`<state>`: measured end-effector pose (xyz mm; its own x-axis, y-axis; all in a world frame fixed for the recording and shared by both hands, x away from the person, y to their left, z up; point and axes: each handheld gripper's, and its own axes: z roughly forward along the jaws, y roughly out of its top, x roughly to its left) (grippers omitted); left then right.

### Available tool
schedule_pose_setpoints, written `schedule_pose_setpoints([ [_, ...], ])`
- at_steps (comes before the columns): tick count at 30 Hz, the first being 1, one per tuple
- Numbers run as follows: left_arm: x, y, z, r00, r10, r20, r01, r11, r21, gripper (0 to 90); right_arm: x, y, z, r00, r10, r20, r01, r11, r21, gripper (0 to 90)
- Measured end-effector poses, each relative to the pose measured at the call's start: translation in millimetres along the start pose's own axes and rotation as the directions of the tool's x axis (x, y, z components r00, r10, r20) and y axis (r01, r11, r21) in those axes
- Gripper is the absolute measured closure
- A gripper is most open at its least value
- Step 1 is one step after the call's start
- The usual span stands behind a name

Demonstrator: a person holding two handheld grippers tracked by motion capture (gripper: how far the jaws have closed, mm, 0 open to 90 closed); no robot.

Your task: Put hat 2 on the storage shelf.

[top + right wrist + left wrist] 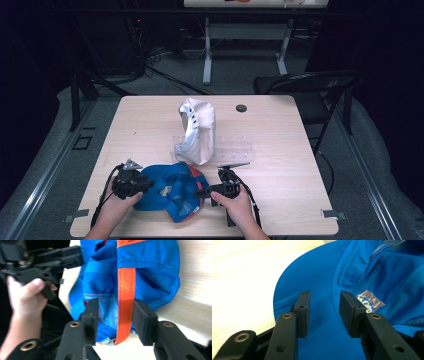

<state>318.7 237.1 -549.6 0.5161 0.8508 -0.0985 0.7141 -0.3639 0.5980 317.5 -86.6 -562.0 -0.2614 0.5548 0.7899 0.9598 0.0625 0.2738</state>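
A blue cap [172, 192] with an orange band [126, 290] lies near the table's front edge, between my two grippers. My left gripper [149, 185] is at the cap's left side. In the left gripper view, my left gripper [324, 296] is open, with its jaws over the blue brim [312, 272], close to the embroidered badge [370, 301]. My right gripper [201, 191] is at the cap's right side. In the right gripper view, my right gripper [115, 305] is open, and the orange band and mesh lining lie between its jaws.
A white cap [196, 131] stands upright at the table's middle, beside a clear plastic sheet [235, 147]. A small black disc [241, 108] lies near the far edge. A black chair [312, 87] stands at the table's right rear corner.
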Motion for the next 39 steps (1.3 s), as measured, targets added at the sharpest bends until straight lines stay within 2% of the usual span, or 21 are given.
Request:
schedule_pose_setpoints([
  [7, 0.5, -1.1, 2.7, 0.9999, 0.009, -0.008, -0.009, 0.9999, 0.012, 62.6, 2.2, 0.5, -0.9, 0.9995, 0.005, 0.03, -0.005, 1.0, -0.007, 75.6],
  [9, 0.5, -1.4, 2.9, 1.0, 0.004, -0.008, -0.004, 0.9999, 0.012, 62.7, 2.1, 0.6, -1.2, 0.9991, 0.007, 0.041, -0.007, 1.0, -0.006, 76.6],
  [13, 1.7, -1.5, 2.8, 0.9999, 0.009, -0.014, -0.008, 0.9999, 0.015, 63.1, 0.5, 0.9, -3.1, 0.9987, 0.022, 0.045, -0.021, 1.0, -0.016, 77.4],
  [15, 2.0, -1.8, 3.0, 0.9998, 0.008, -0.02, -0.008, 0.9999, 0.015, 63.3, 0.1, 0.8, -5.6, 0.9982, 0.032, 0.05, -0.031, 0.999, -0.038, 77.6],
  [22, -0.1, -2.6, 5.8, 0.9989, 0.033, -0.033, -0.032, 0.9989, 0.034, 64.2, 1.5, 0.6, -14.1, 0.997, 0.049, 0.061, -0.047, 0.998, -0.038, 77.8],
  [23, -0.6, -2.5, 5.9, 0.999, 0.032, -0.031, -0.031, 0.9989, 0.034, 64.2, 2.9, 1.5, -18.3, 0.9962, 0.047, 0.074, -0.045, 0.998, -0.033, 77.8],
  [24, -1.9, -2.3, 5.9, 0.9988, 0.035, -0.034, -0.034, 0.9989, 0.032, 64.2, 3.9, 2.5, -21.7, 0.9932, 0.032, 0.112, -0.03, 0.999, -0.015, 77.9],
  [25, -1.9, -2.3, 5.9, 0.9988, 0.035, -0.034, -0.034, 0.9989, 0.032, 64.2, 4.4, 2.6, -22.1, 0.9955, 0.044, 0.084, -0.041, 0.999, -0.032, 77.8],
  [27, -3.3, -1.5, 3.9, 0.9985, 0.044, -0.032, -0.043, 0.9987, 0.028, 64.2, 5.3, 3.4, -24.9, 0.9957, 0.046, 0.081, -0.043, 0.998, -0.037, 77.9],
  [28, -4.0, -1.2, 2.8, 0.9985, 0.045, -0.03, -0.045, 0.9987, 0.023, 64.0, 7.4, 4.9, -30.7, 0.9941, 0.043, 0.099, -0.041, 0.999, -0.022, 77.9],
  [31, -5.4, 0.2, -1.2, 0.9982, 0.053, -0.027, -0.053, 0.9986, 0.011, 63.9, 7.1, 6.3, -36.1, 0.9948, 0.045, 0.092, -0.043, 0.999, -0.016, 77.9],
  [34, -6.6, 0.5, -3.3, 0.9979, 0.059, -0.026, -0.059, 0.9982, 0.004, 63.5, 6.5, 8.3, -46.1, 0.9912, 0.057, 0.119, -0.057, 0.998, -0.007, 77.9],
  [35, -7.0, 0.5, -3.5, 0.9978, 0.06, -0.028, -0.06, 0.9982, 0.002, 63.4, 4.8, 9.6, -54.6, 0.9847, 0.047, 0.168, -0.048, 0.999, 0.004, 77.9],
  [37, -7.1, 0.3, -3.2, 0.9979, 0.058, -0.029, -0.058, 0.9983, 0.002, 63.5, 3.3, 9.4, -57.3, 0.9847, 0.052, 0.166, -0.053, 0.999, -0.002, 77.9],
  [38, -6.6, 0.4, -3.2, 0.9978, 0.061, -0.028, -0.06, 0.9982, 0.004, 63.4, -1.0, 7.9, -61.1, 0.9905, 0.078, 0.113, -0.075, 0.997, -0.031, 77.9],
  [39, -6.5, 0.3, -3.3, 0.9978, 0.059, -0.028, -0.059, 0.9983, 0.004, 63.4, -1.0, 7.9, -61.1, 0.9905, 0.078, 0.113, -0.075, 0.997, -0.031, 77.9],
])
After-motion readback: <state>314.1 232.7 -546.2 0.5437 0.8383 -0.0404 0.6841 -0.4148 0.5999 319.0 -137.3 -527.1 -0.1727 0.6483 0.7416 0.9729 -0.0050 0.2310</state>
